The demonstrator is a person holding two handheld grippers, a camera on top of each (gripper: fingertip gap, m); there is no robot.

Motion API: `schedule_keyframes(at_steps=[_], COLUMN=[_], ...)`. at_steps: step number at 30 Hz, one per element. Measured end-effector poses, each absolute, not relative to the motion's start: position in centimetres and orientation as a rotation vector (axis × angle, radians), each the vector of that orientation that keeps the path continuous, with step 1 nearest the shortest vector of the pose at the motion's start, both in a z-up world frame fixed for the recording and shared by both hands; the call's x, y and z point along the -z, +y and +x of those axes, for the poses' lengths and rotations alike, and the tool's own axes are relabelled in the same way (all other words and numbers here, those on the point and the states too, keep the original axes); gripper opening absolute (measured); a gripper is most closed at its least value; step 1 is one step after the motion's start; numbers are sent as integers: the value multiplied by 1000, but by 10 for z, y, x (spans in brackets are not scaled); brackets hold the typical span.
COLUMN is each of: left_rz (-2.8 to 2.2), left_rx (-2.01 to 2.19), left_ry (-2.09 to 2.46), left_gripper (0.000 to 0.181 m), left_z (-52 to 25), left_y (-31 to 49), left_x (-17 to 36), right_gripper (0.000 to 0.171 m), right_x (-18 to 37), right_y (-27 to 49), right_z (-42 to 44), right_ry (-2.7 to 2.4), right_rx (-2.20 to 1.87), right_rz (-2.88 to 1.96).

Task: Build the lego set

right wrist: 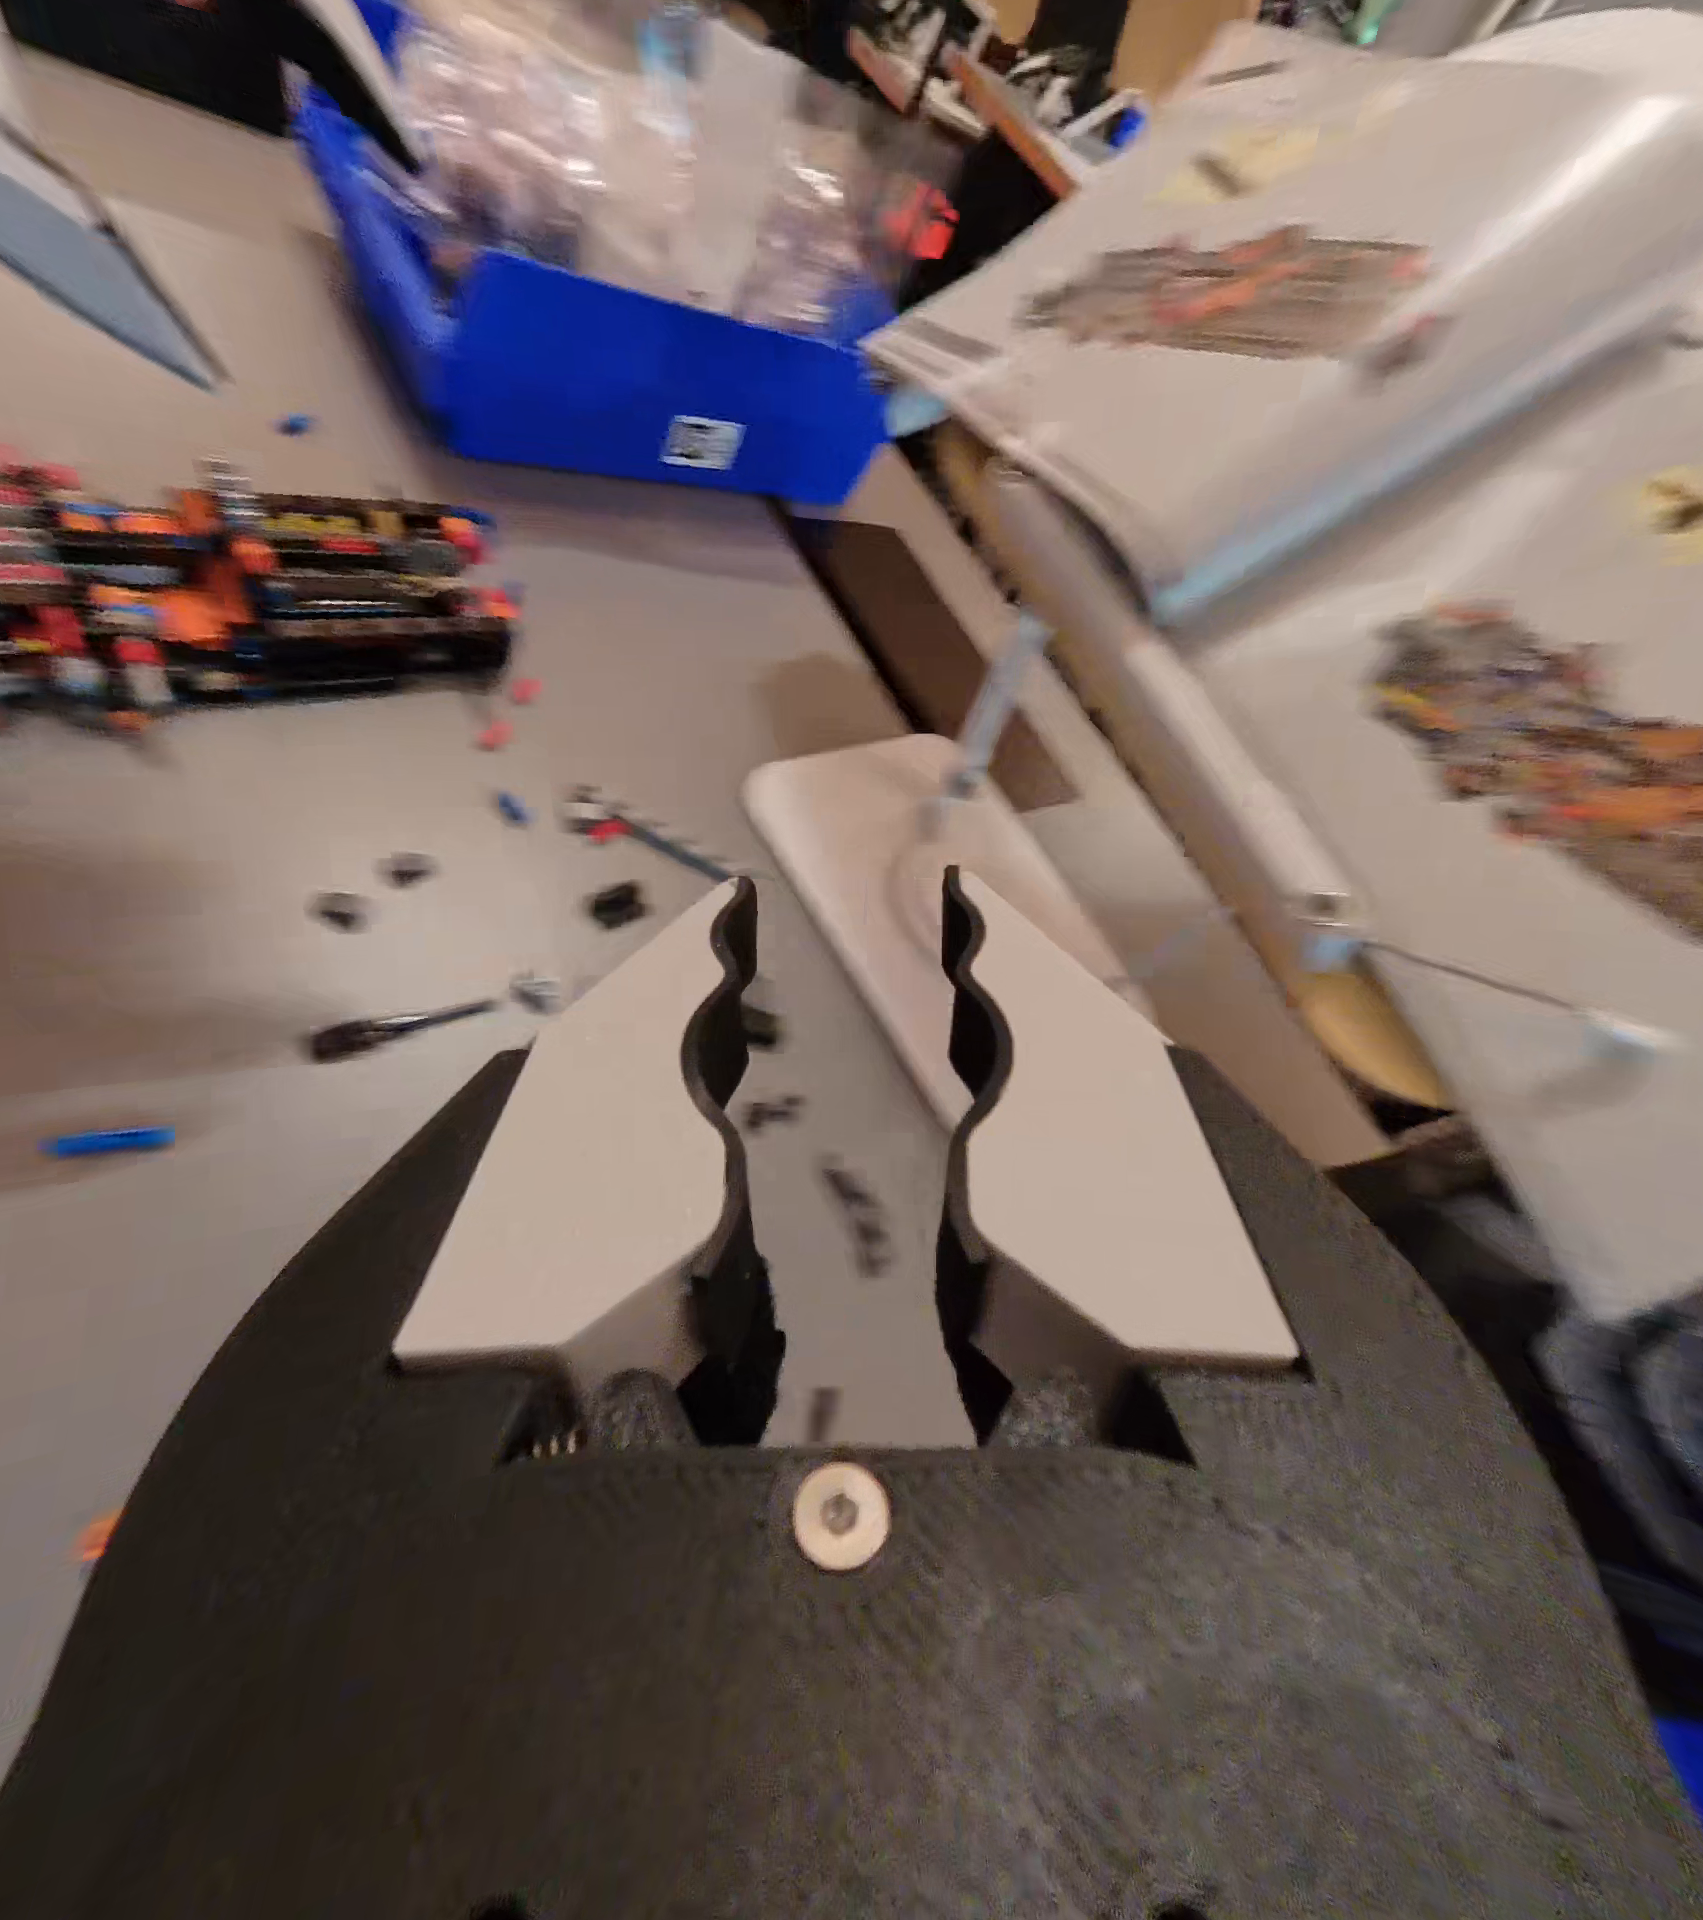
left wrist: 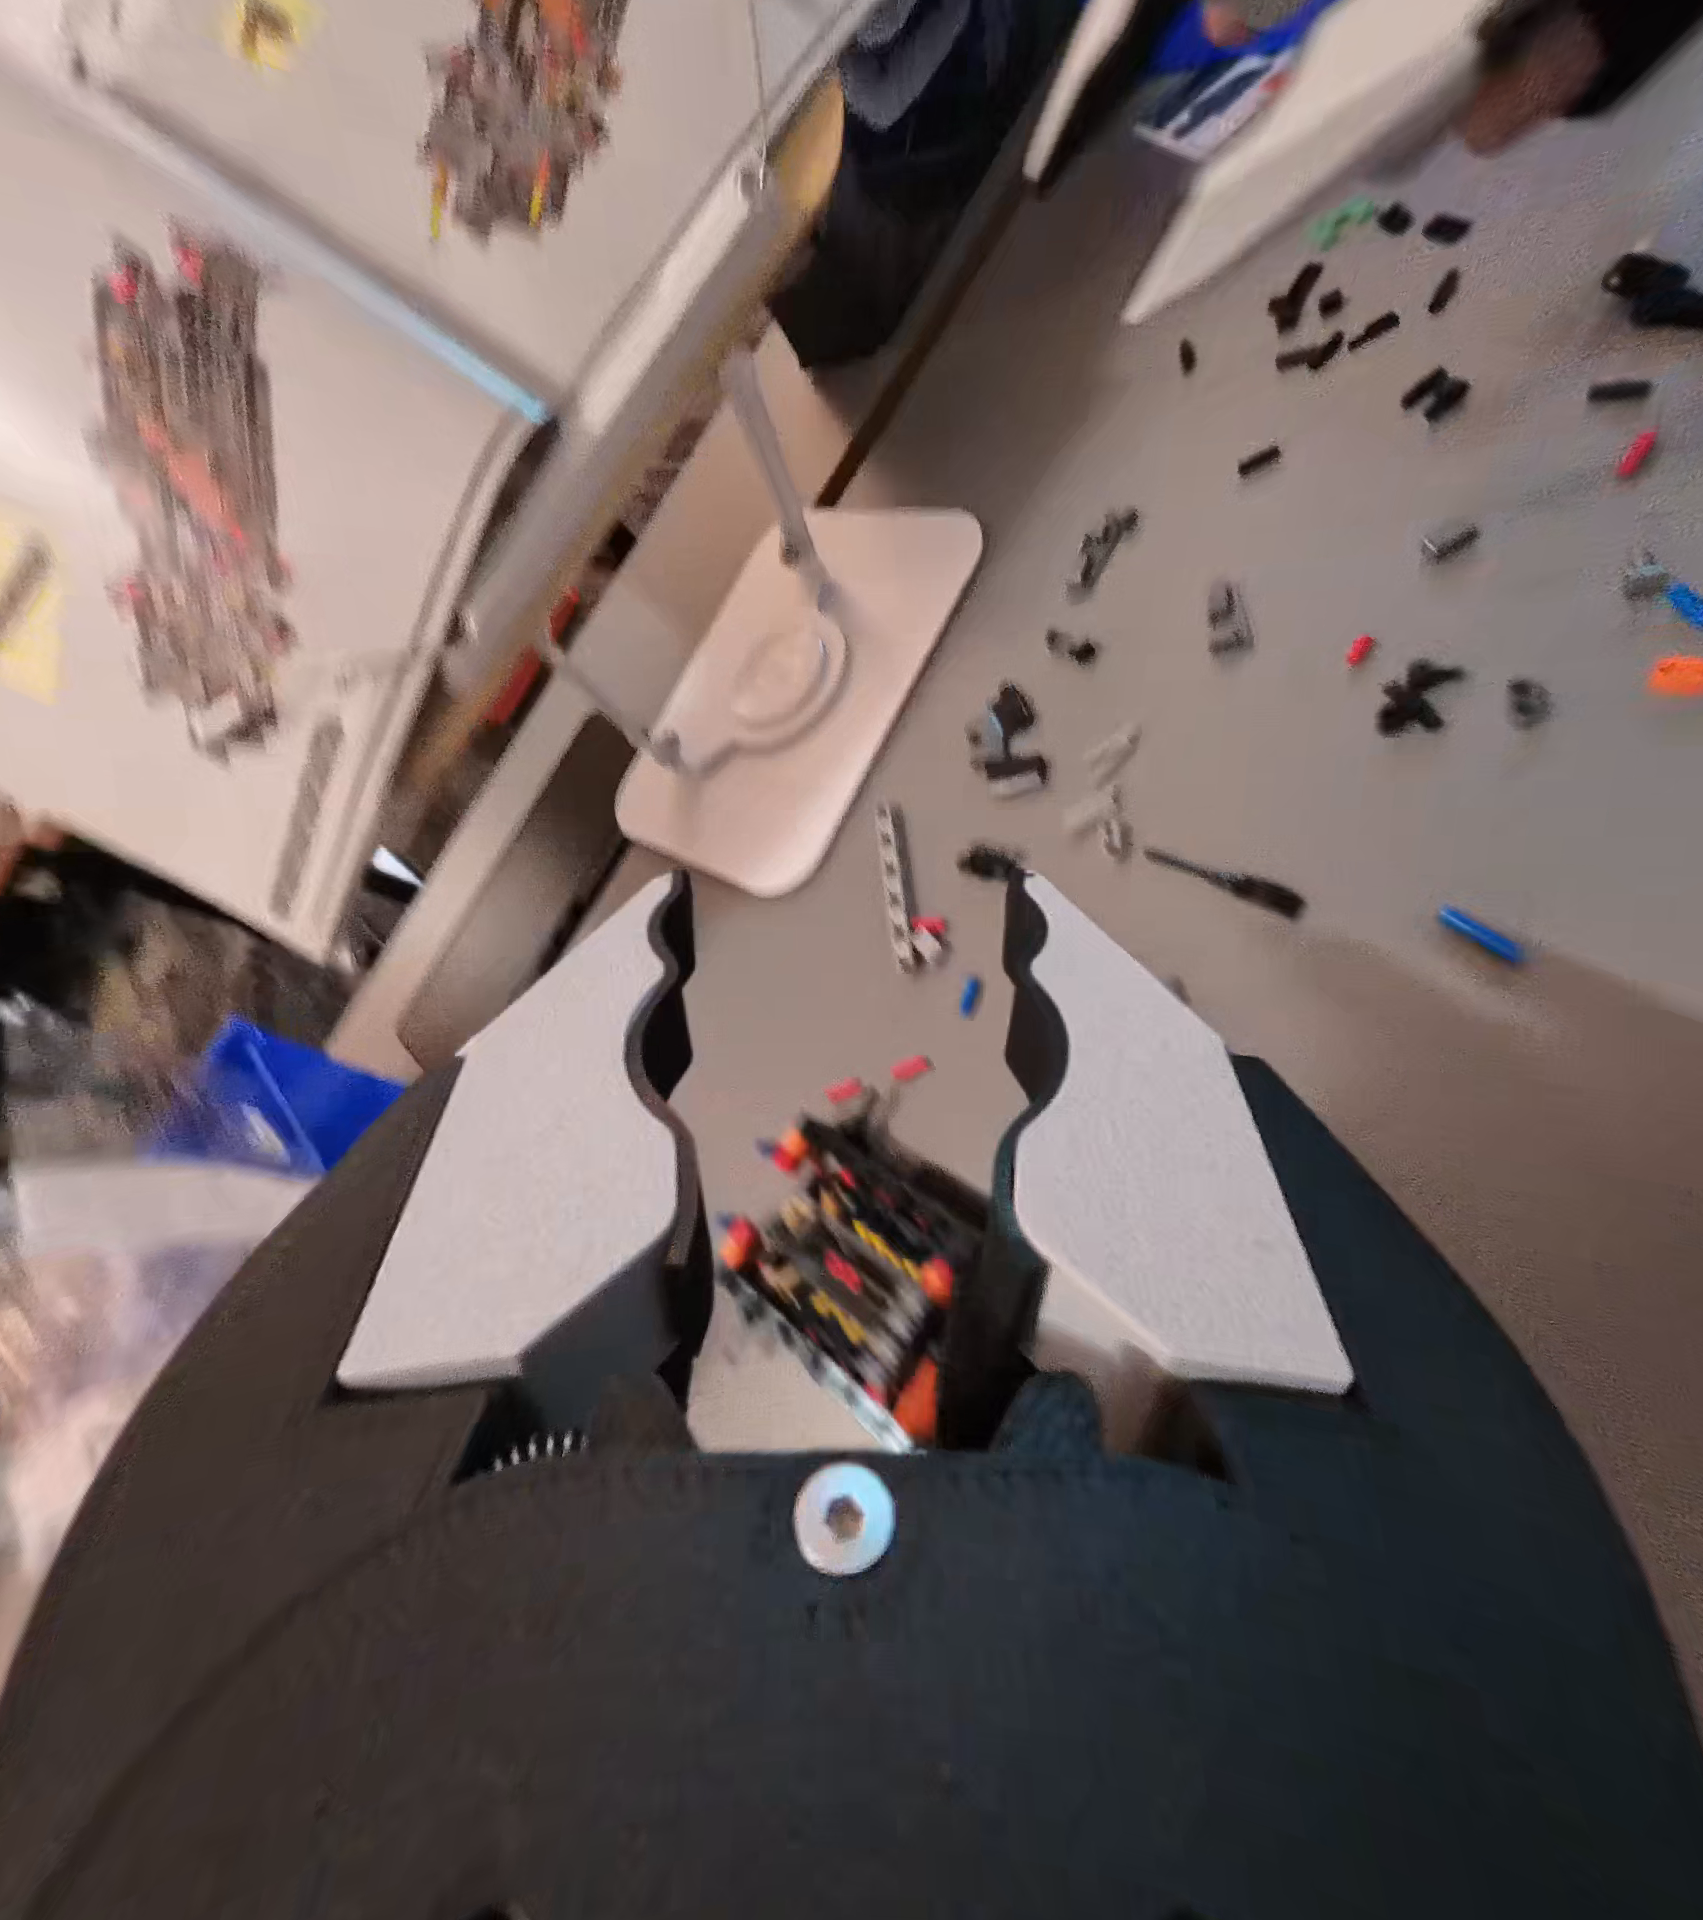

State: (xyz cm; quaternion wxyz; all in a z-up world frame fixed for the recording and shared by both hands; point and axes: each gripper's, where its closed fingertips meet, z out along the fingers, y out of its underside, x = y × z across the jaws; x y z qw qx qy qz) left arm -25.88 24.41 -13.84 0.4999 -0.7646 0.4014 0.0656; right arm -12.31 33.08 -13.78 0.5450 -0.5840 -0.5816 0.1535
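The part-built lego model (left wrist: 852,1268), black with orange, red and yellow parts, lies on the grey table below my left gripper (left wrist: 847,888); it shows between the jaws near their base. That gripper is open and empty above it. In the right wrist view the same model (right wrist: 203,592) lies at the far left. My right gripper (right wrist: 847,888) is open and empty, over small black pieces (right wrist: 852,1210) and near the white stand base (right wrist: 847,821). Loose lego pieces (left wrist: 1418,696) are scattered over the table to the right. Both views are blurred.
An open instruction book (left wrist: 182,447) rests on a stand with a white base (left wrist: 805,707); it also shows in the right wrist view (right wrist: 1449,520). A blue bin (right wrist: 618,374) with plastic bags stands at the back. A black tool (right wrist: 390,1029) and a blue rod (right wrist: 109,1141) lie on the table. Some 15 cm of space lies between my two pairs of fingers. From the left gripper's tips to the part-built lego model (left wrist: 852,1268) is close to 20 cm. It is also in sight in the right wrist view (right wrist: 339,550).
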Motion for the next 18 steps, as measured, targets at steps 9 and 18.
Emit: schedule_keyframes(at_steps=[9,18], left_rz=[-1572,-1613], left_rx=[-305,-234], left_ry=[1135,1037], left_gripper=[52,33], left_z=[-169,-168], left_y=[395,486], left_x=[80,84], right_gripper=[28,0], right_x=[92,123], right_y=[472,510], right_z=[-91,-98], right_ry=[-1567,-1757], right_rx=[106,274], right_rz=[-1160,-1104])
